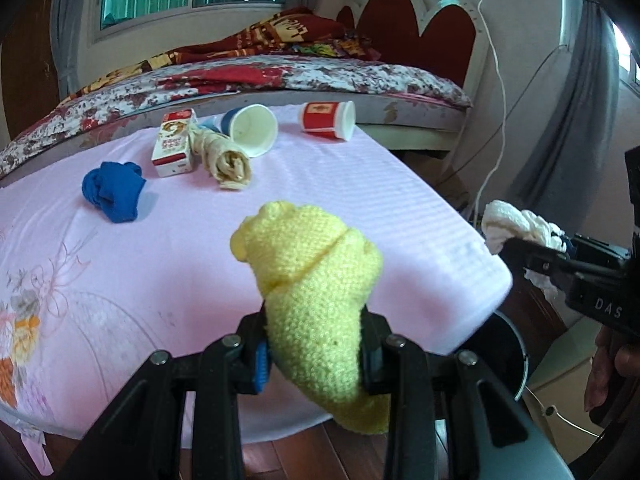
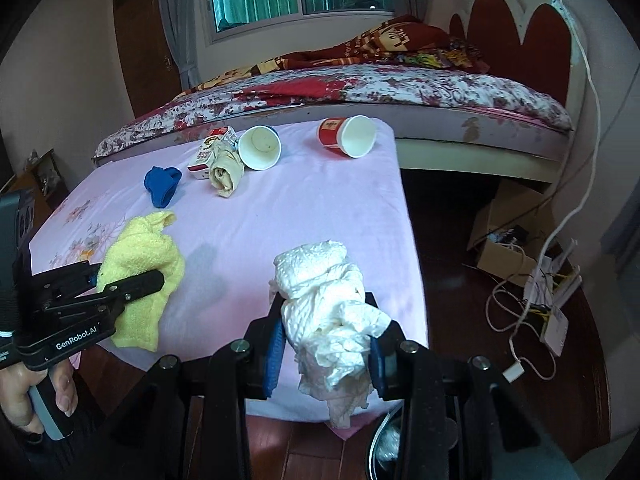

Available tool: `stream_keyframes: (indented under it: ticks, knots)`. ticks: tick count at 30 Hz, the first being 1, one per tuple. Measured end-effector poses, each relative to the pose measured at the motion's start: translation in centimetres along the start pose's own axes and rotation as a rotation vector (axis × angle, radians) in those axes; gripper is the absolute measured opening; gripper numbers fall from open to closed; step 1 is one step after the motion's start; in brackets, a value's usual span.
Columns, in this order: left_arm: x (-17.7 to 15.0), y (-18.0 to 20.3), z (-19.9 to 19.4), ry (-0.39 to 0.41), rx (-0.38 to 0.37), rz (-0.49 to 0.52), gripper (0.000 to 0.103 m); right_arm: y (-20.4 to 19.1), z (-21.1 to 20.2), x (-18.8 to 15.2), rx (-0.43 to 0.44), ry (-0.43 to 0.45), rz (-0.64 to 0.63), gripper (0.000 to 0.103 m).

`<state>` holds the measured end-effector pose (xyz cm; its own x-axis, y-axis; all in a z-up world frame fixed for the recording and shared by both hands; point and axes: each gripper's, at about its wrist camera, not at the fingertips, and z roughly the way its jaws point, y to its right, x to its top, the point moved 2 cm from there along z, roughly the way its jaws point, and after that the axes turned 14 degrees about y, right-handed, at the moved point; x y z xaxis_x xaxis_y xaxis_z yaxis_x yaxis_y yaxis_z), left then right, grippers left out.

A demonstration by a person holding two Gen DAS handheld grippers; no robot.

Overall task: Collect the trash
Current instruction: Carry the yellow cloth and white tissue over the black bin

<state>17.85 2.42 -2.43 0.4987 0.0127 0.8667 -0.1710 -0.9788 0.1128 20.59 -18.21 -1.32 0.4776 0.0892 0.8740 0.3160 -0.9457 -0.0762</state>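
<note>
While both tongs hang over the near edge of the pink-covered table (image 1: pixel 168 264), each is clamped on a separate item. Left gripper (image 1: pixel 316 354), bottom centre of the left wrist view: jaws pressed on a yellow knitted cloth (image 1: pixel 316 280), which rises out of the jaws toward frame centre and droops below them. Right gripper (image 2: pixel 326 354), bottom centre of the right wrist view: jaws closed on a crumpled white tissue wad (image 2: pixel 328 304), bulging above and hanging beneath the pads. Remaining on the table, upper centre of both views, well apart from either gripper: blue cloth ball (image 1: pixel 114 190), small carton (image 1: pixel 174 142), beige rolled cloth (image 1: pixel 226 160) touching it, white cup (image 1: pixel 252 128) and red cup (image 1: pixel 330 118), both on their sides. A dark bin rim (image 2: pixel 384 440) shows at the bottom edge, below the tissue.
</note>
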Motion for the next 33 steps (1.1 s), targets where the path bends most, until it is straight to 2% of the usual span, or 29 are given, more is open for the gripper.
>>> stream_keyframes:
  ticks: [13, 24, 33]
  knots:
    - [-1.0, 5.1, -3.1, 0.030, -0.085, 0.058, 0.034, 1.3, -6.9, -1.5, -0.068, 0.048, 0.019, 0.037]
    - [-1.8, 8.6, -3.4, 0.023, -0.137, 0.102, 0.034, 3.7, -9.3, -3.4, -0.119, 0.047, 0.055, 0.037]
    - [-2.5, 12.1, -2.9, 0.003, -0.192, 0.151, 0.034, 7.4, -11.0, -5.2, -0.180, 0.044, 0.111, 0.037]
